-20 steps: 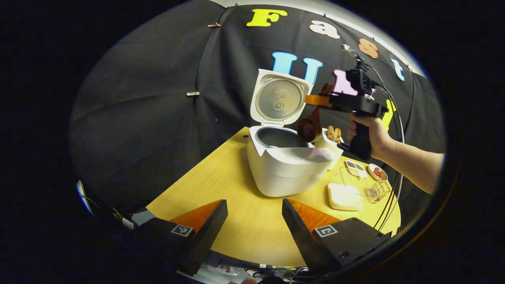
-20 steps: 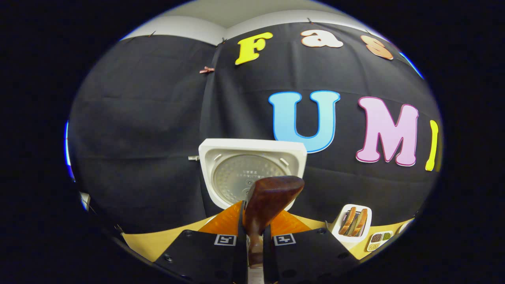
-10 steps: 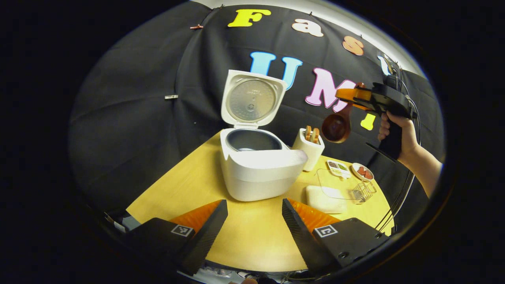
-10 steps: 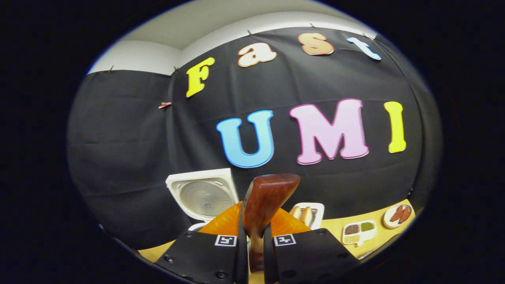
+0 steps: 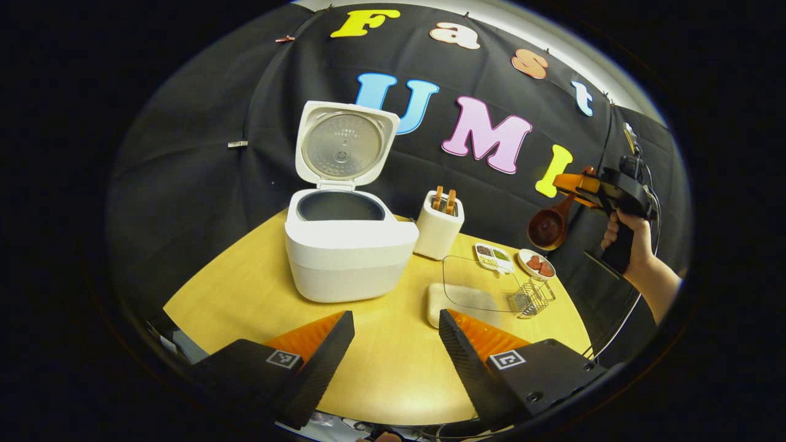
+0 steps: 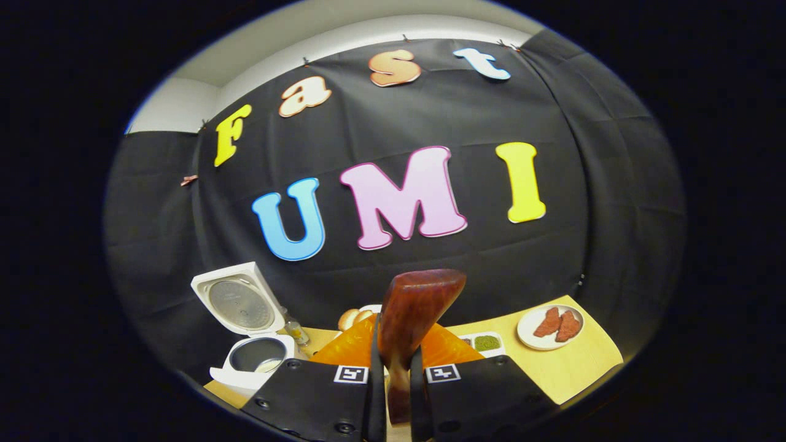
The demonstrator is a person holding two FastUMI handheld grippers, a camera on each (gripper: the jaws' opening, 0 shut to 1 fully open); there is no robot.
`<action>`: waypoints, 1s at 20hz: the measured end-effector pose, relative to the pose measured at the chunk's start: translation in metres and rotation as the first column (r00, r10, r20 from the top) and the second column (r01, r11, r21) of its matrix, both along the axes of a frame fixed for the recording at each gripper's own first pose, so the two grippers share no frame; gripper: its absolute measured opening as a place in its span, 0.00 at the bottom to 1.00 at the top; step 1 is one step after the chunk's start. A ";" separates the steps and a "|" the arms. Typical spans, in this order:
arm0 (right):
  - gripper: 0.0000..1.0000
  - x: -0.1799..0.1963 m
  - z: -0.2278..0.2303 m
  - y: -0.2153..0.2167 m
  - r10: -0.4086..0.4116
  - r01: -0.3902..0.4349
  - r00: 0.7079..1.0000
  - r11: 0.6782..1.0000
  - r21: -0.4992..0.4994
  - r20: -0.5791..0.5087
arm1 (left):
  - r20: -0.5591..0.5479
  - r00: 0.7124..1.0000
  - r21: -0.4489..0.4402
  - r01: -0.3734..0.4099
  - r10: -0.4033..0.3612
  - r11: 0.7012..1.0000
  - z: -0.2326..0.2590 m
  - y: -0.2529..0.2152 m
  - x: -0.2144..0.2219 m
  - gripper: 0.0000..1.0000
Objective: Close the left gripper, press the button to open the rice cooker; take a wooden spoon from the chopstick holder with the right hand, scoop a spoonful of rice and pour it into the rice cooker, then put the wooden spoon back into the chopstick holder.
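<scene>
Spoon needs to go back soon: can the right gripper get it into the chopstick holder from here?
Probably yes. The right gripper holds the wooden spoon in the air, nothing standing between it and the chopstick holder, whose top is partly filled.

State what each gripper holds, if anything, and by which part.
The right gripper holds the wooden spoon by its handle; the left gripper is open, holding nothing.

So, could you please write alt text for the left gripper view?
A white rice cooker stands open on a yellow table, a chopstick holder beside it. At right, a hand holds a hand-held gripper gripping a wooden spoon in the air.
</scene>
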State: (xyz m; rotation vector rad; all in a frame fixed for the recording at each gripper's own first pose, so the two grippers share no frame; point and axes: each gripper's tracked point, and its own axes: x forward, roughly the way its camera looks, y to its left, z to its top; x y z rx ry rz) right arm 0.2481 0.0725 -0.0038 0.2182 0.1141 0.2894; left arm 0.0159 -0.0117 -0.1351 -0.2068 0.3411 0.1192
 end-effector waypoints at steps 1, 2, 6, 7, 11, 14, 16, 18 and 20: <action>0.19 0.002 -0.004 -0.016 -0.018 0.019 1.000 1.000 0.008 -0.017 | -0.004 1.000 -0.003 -0.004 0.004 1.000 0.000 -0.006 0.001 0.96; 0.19 0.005 -0.012 -0.032 -0.039 0.040 0.999 0.999 0.014 -0.034 | -0.008 1.000 -0.001 -0.008 0.008 1.000 -0.001 -0.012 0.002 0.96; 0.19 0.022 -0.049 -0.082 -0.093 0.099 0.988 0.994 0.046 -0.119 | -0.005 0.997 -0.003 -0.081 0.081 0.997 0.001 -0.019 0.001 0.98; 0.19 0.026 -0.058 -0.092 -0.105 0.113 0.986 0.992 0.051 -0.133 | -0.002 0.995 -0.020 -0.103 0.103 0.994 0.001 -0.023 0.000 0.98; 0.19 0.039 -0.095 -0.125 -0.145 0.155 0.973 0.987 0.042 -0.180 | -0.013 0.983 -0.077 -0.181 0.181 0.980 -0.003 -0.039 -0.008 0.96; 0.20 0.047 -0.123 -0.140 -0.157 0.179 0.959 0.981 0.076 -0.235 | -0.028 0.977 -0.067 -0.213 0.212 0.975 -0.008 -0.051 -0.017 0.96; 0.19 0.050 -0.150 -0.144 -0.156 0.181 0.948 0.981 0.070 -0.276 | -0.034 0.972 -0.067 -0.234 0.232 0.970 -0.011 -0.055 -0.022 0.96; 0.14 0.055 -0.166 -0.153 -0.169 0.191 0.943 0.980 0.053 -0.285 | -0.034 0.967 -0.080 -0.255 0.253 0.964 -0.014 -0.063 -0.026 0.96; 0.19 0.059 -0.179 -0.152 -0.165 0.193 0.939 0.979 0.067 -0.301 | -0.035 0.961 -0.092 -0.278 0.276 0.956 -0.016 -0.070 -0.029 0.96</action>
